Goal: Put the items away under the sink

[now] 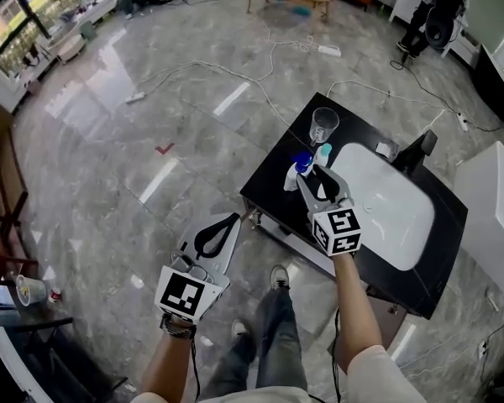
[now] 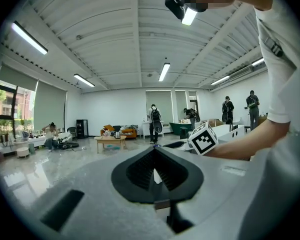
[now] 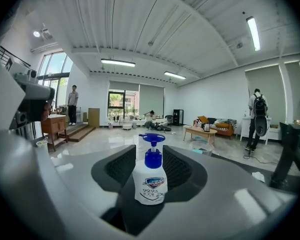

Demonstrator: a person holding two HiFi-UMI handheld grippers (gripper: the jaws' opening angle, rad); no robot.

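Soap (image 3: pixel 150 181) is what fills my right claw's own view: a squat white pump bottle with rounded shoulders, a deep blue collar and a blue pump head whose spout points left, and a printed label on the front with a blue and red shield mark above lines too small for me to read. It stands upright on the black counter (image 1: pixel 273 179), near the front left corner, just left of the white sink (image 1: pixel 386 208). My right claw (image 1: pixel 317 177) reaches in low and nearly level, with its jaws parted. The bottle stands between their ribbed black pads, and I see no pad pressing on it. From the head view a second small bottle with a teal cap (image 1: pixel 323 154) stands close behind the soap, and a clear glass (image 1: pixel 323 124) stands upright farther back toward the counter's far corner. My left claw (image 2: pixel 154 149) hangs out over the grey marble floor (image 1: pixel 151 141), well left of the counter. Its jaws are closed tip to tip with nothing between them. In its own view the marker cube of my right claw shows off to the right, above my forearm.
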